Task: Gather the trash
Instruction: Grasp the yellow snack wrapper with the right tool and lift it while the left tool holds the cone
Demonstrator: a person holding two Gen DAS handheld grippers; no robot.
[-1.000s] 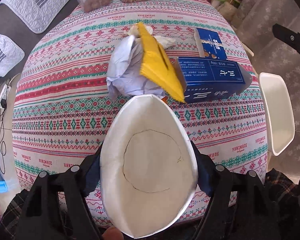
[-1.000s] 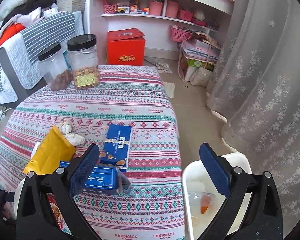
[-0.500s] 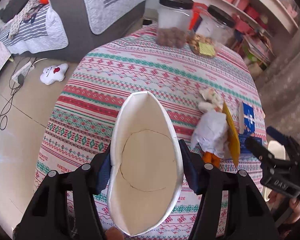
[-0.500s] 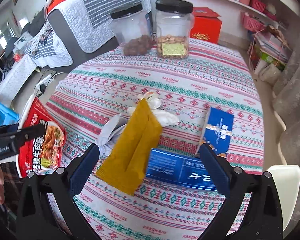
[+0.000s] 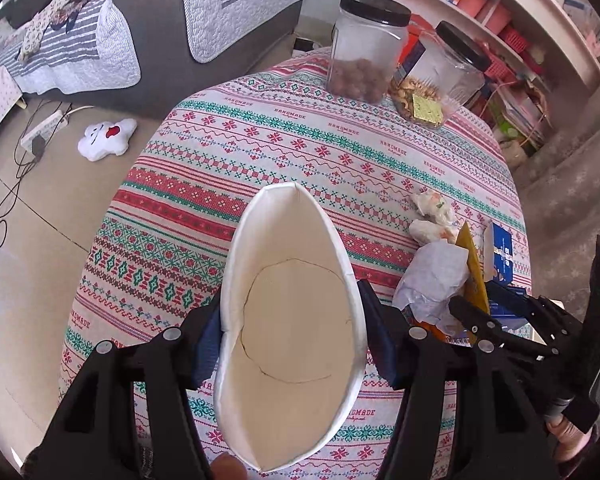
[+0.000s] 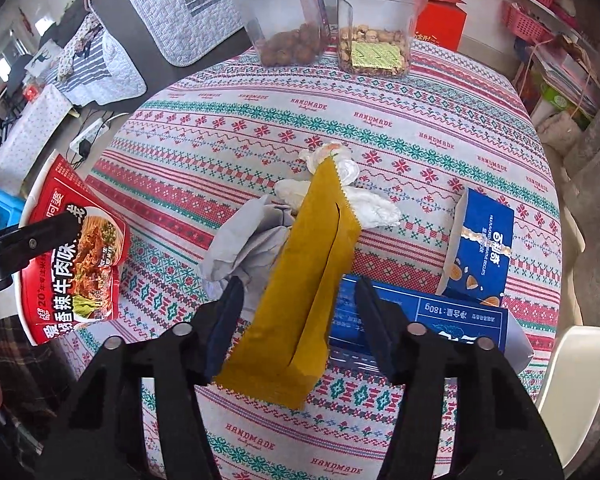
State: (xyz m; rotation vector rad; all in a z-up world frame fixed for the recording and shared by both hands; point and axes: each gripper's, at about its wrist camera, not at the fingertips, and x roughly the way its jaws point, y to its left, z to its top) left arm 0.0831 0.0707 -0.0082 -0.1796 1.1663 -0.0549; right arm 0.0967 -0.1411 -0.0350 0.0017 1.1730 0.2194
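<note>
My right gripper (image 6: pixel 296 320) has swung away from the white bin beside the table and now sits low over the trash pile, so I judge the next pickup is about to start. Its fingers are spread, one on each side of the near end of the yellow wrapper (image 6: pixel 304 300), not yet touching it as far as I can tell. That wrapper leans across the crumpled grey paper (image 6: pixel 244 244), with white tissue wads (image 6: pixel 364 200) behind and two blue boxes, the flattened one (image 6: pixel 420 316) just beside my right finger and the smaller biscuit box (image 6: pixel 482 248) further off. My left gripper (image 5: pixel 290 340) has moved out to the table's left side and keeps the noodle cup (image 5: pixel 288 320) squeezed between its fingers, mouth towards the camera; in the right view its red label (image 6: pixel 76 260) hangs at the table edge. Only the bin's rim (image 6: pixel 572 392) shows now. The two snack jars (image 6: pixel 374 20) at the far side look like keepers, not trash.
</note>
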